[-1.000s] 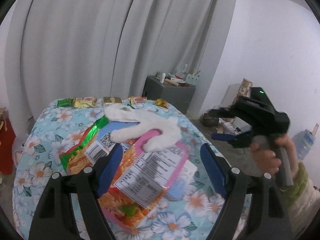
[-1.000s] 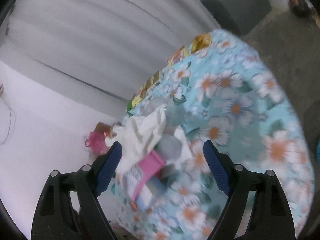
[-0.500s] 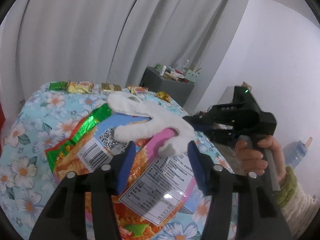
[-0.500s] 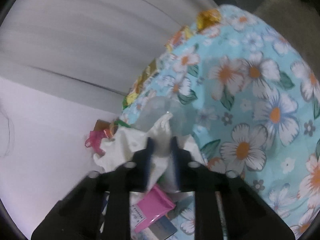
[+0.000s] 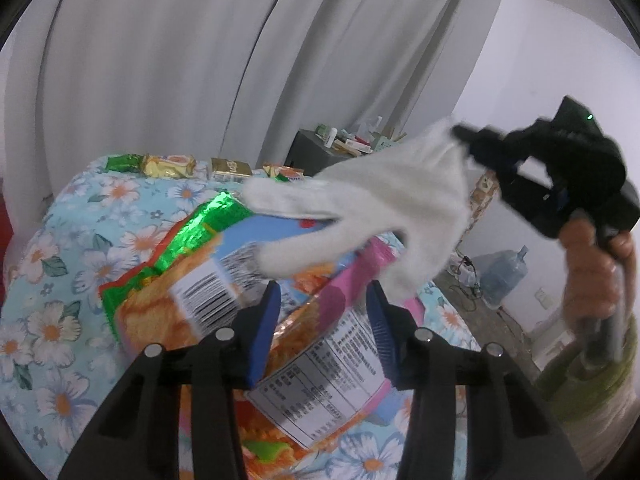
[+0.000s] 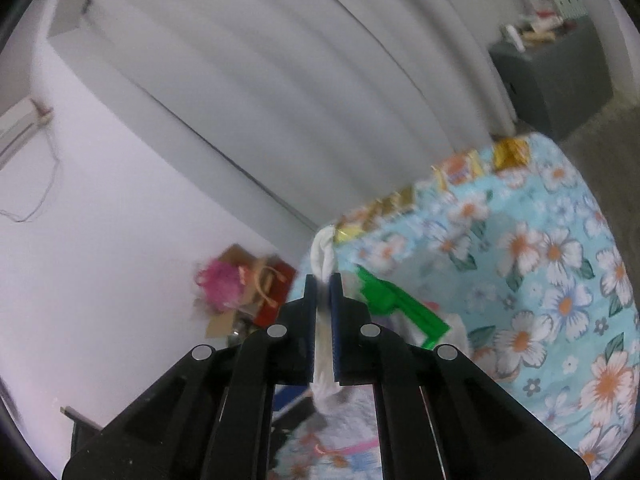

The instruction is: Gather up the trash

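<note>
My right gripper [image 6: 323,280] is shut on a white tissue [image 6: 325,252] and holds it lifted above the table. In the left wrist view the same tissue [image 5: 372,204] hangs from the right gripper [image 5: 460,134], stretched over a pile of snack wrappers. My left gripper [image 5: 322,292] is shut on the pile: an orange and green snack bag [image 5: 180,284] and a pink-edged wrapper with a white label [image 5: 324,368]. The pile sits tilted above the flowered tablecloth [image 5: 56,248].
Several small snack packets [image 5: 168,165] lie in a row along the table's far edge. A grey cabinet [image 5: 316,152] with clutter stands behind the table by the curtain. A water jug [image 5: 502,276] is on the floor at right. A red bag [image 6: 272,292] sits on the floor left of the table.
My right gripper closed on the white tissue and lifted it up and right off the pile. My left gripper narrowed onto the snack wrappers and raised them.
</note>
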Available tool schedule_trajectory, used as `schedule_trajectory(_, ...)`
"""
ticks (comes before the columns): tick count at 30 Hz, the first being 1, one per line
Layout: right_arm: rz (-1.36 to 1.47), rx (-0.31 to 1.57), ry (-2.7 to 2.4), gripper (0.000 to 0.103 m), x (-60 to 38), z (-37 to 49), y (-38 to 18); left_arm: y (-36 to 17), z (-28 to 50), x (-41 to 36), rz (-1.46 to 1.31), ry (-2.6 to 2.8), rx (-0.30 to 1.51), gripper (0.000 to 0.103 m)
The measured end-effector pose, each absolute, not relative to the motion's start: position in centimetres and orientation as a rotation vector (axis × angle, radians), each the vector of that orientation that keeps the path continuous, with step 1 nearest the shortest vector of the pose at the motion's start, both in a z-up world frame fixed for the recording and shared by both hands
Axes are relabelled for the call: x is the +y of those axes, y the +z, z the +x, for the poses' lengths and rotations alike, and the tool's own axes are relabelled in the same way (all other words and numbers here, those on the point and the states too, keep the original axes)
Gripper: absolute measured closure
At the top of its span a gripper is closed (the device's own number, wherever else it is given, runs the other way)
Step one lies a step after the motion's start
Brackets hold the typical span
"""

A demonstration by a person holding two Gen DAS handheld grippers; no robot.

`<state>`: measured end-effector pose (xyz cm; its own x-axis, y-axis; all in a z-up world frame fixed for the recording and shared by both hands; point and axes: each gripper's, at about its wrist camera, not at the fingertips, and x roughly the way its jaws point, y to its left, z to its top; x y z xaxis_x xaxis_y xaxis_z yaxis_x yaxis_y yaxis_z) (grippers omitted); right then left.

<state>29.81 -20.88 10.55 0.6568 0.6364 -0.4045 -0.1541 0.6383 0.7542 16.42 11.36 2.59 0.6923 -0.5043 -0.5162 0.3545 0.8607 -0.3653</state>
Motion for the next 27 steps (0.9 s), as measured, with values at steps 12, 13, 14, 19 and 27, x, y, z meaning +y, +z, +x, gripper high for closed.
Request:
schedule_trajectory(12,0.771,0.621,0.417,0.098,-25.7,22.9,13.1,3.3,9.2,10.5,0.025,-0.568,0.571,0.058)
schedule_trajectory(13,0.776,0.63,0.406,0.098,-25.9,22.5,12.6,3.1,8.7,10.3,0.063,-0.551,0.572,0.056)
schedule_trajectory(14,0.781,0.643,0.395,0.098,-26.0,22.2,12.1,2.7,8.1,10.1,0.107,-0.521,0.576,0.054)
schedule_trajectory(19,0.854,0.737,0.37,0.098,-26.1,21.7,8.2,0.4,6.8,10.5,0.076,-0.49,0.672,0.054)
schedule_trajectory(27,1.004,0.747,0.351,0.097,-27.8,20.1,3.6,-1.4,6.1,10.2,0.125,-0.45,0.727,0.046)
